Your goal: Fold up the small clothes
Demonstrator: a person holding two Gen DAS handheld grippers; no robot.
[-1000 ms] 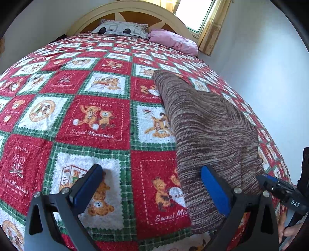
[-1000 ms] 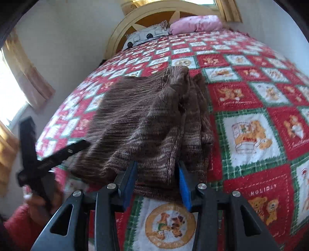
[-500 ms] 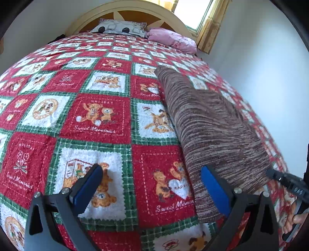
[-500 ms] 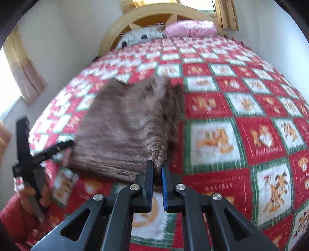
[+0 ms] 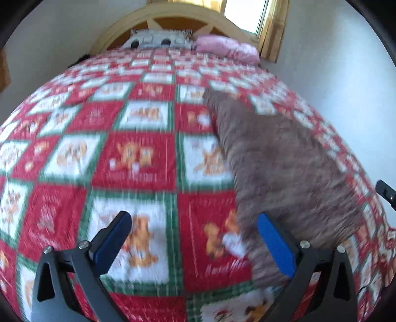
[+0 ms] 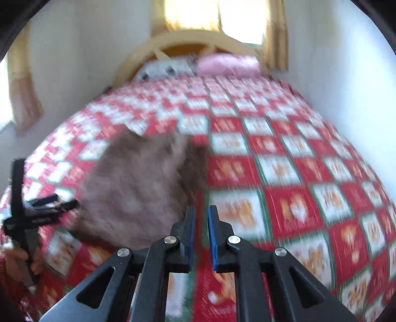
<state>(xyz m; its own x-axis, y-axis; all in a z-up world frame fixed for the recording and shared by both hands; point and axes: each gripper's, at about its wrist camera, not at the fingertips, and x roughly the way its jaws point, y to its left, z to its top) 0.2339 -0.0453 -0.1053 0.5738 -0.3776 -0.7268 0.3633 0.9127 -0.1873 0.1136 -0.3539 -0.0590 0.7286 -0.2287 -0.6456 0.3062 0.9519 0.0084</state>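
Observation:
A brown knit garment (image 5: 284,168) lies folded flat on the red, green and white quilt (image 5: 138,161), toward the bed's right side. My left gripper (image 5: 195,237) is open and empty above the quilt, its right pad (image 5: 274,245) at the garment's near edge. In the right wrist view the garment (image 6: 138,183) lies left of center. My right gripper (image 6: 199,232) hovers off its near right corner with a narrow gap between the jaws and nothing held. Both views are motion-blurred.
A grey pillow (image 5: 158,40) and a pink pillow (image 5: 227,48) lie at the wooden headboard (image 5: 173,22). A white wall runs along the bed's right side. The left gripper and the hand holding it (image 6: 27,223) show at the left of the right wrist view.
My right gripper shut on the garment's near edge, then let go and pulled back and up, its jaws slightly parted. The garment now lies flatter. The left gripper rose a little, still open.

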